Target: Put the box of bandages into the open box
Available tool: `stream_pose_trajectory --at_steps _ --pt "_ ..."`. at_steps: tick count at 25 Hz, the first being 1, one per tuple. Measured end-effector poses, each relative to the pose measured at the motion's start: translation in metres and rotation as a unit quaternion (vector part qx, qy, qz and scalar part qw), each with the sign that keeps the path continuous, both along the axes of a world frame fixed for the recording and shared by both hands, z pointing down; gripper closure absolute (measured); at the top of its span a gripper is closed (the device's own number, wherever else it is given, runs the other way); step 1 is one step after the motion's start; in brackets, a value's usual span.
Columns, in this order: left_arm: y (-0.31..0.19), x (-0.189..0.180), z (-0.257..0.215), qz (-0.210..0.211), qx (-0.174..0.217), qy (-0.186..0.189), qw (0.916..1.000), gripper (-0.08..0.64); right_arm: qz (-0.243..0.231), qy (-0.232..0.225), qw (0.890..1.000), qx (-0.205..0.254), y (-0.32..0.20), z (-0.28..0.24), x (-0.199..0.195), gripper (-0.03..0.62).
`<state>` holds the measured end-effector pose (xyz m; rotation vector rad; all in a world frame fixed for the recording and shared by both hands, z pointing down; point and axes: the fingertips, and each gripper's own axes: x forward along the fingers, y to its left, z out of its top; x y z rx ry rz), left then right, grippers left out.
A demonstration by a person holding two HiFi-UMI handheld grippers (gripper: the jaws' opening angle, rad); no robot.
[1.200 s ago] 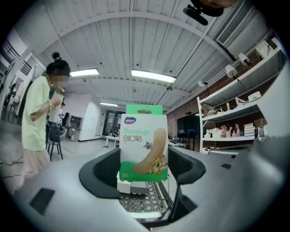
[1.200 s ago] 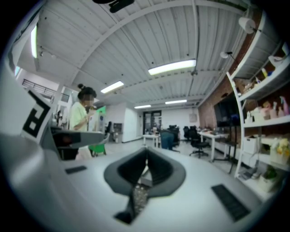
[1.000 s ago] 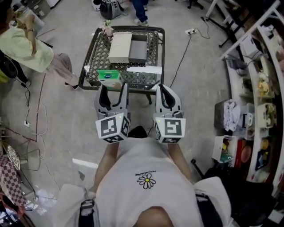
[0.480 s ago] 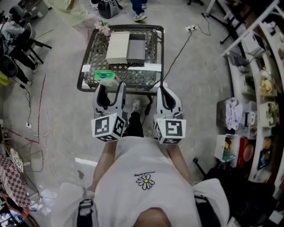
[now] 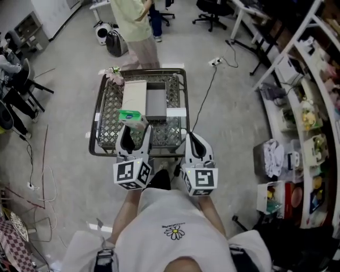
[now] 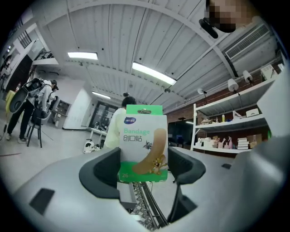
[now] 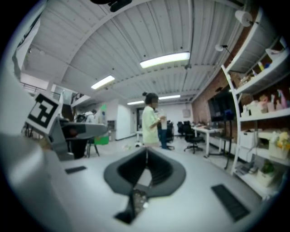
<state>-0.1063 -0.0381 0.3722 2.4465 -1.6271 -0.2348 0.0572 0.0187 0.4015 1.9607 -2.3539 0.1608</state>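
Note:
The green and white box of bandages (image 6: pixel 142 142) stands upright between the jaws of my left gripper (image 6: pixel 142 165), which is shut on it. From the head view the bandage box (image 5: pixel 133 118) is held by the left gripper (image 5: pixel 134 137) over the near left part of a wire-mesh cart (image 5: pixel 106 114). On the cart lies the open box (image 5: pixel 156 103), its dark tray beside its white lid (image 5: pixel 134 96). My right gripper (image 5: pixel 193 144) is level with the left one at the cart's near edge. Its jaws (image 7: pixel 146 170) are pressed together with nothing between them.
A person (image 5: pixel 133 24) in a light green top stands just beyond the cart. A white strip (image 5: pixel 176 112) lies on the cart's near right. Shelves (image 5: pixel 303 122) with goods run along the right. Office chairs (image 5: pixel 210 8) and cables (image 5: pixel 37 175) sit on the floor around.
The view has drawn back from the cart, which now sits higher and smaller. The person in green has moved from the far left to behind the cart. Both grippers keep their hold.

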Motion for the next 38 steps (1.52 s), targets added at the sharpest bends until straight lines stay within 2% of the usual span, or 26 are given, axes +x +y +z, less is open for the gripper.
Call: stream_pose_trajectory --at_steps 4,12,16,19,23,27,32,38 --pt "-0.044 0.010 -0.005 0.024 0.011 -0.008 0.9996 0.230 0.007 0.014 1.000 0.002 -0.039 -0.008 -0.001 0.561" --pt "-0.106 0.016 -0.017 0.057 0.019 0.010 0.9981 0.230 0.030 0.029 0.999 0.014 -0.105 -0.033 -0.007 0.561" --pt "-0.129 0.013 -0.016 0.067 0.016 0.011 0.9976 0.230 0.045 0.001 0.999 0.023 -0.131 -0.039 -0.009 0.560" --pt "-0.139 -0.001 -0.017 0.071 0.022 0.012 0.9972 0.230 0.057 -0.017 0.998 0.013 -0.144 -0.033 -0.018 0.561" --pt "-0.157 -0.013 -0.013 0.058 0.017 0.010 0.9981 0.230 0.059 -0.008 0.998 0.010 -0.155 -0.029 -0.024 0.561" --pt "-0.168 -0.009 -0.007 0.047 0.006 0.008 0.9988 0.230 0.056 0.000 0.998 0.013 -0.167 -0.026 -0.018 0.561" --pt "-0.172 -0.003 -0.008 0.019 0.001 0.004 0.9998 0.230 0.017 -0.002 1.000 0.019 -0.182 -0.029 -0.014 0.561" --pt "-0.171 0.015 -0.011 -0.021 0.001 -0.013 0.9997 0.230 -0.004 -0.012 1.000 0.015 -0.199 -0.026 0.008 0.561"
